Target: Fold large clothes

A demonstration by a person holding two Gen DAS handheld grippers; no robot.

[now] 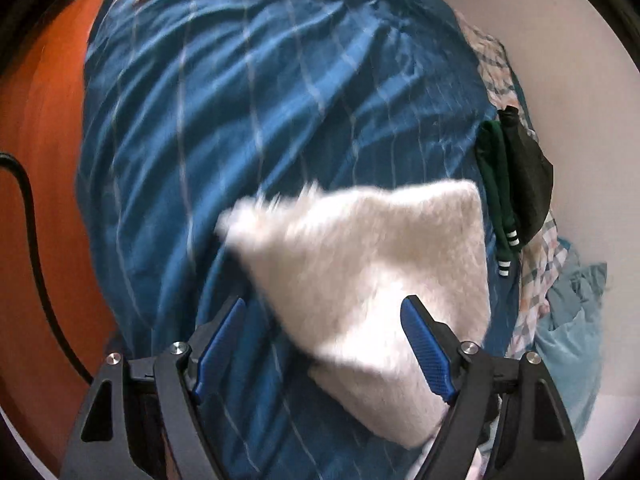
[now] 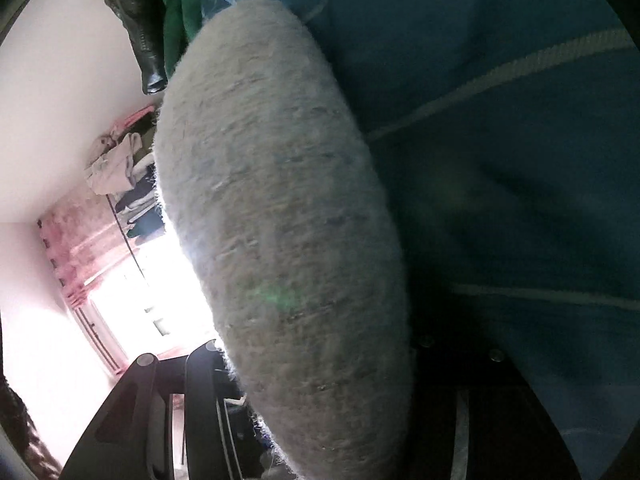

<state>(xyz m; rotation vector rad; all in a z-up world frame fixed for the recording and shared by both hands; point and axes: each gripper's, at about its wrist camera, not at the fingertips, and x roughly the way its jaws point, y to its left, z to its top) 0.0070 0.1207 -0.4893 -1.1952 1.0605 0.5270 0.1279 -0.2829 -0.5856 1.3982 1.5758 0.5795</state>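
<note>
A white fluffy garment [image 1: 372, 264] lies folded on the blue striped bedspread [image 1: 248, 112], its left corner blurred. My left gripper [image 1: 324, 344] hangs just above it with jaws wide open and empty; the right blue pad [image 1: 428, 352] is over the garment, the left pad [image 1: 220, 344] over the bedspread. In the right wrist view the same garment [image 2: 280, 220] fills the middle as a thick rounded fold and runs down between the jaws. It hides the right gripper's fingertips, so its state does not show. The blue bedspread [image 2: 500, 160] is at its right.
Green clothing [image 1: 496, 184] and a black jacket [image 1: 528, 180] lie beside the white garment at the bed's right edge, with checked and light blue cloth [image 1: 568, 320] nearer. An orange wooden floor [image 1: 40, 160] with a black cable [image 1: 36, 240] is left. A clothes rack [image 2: 120, 176] and bright window [image 2: 132, 292] are beyond.
</note>
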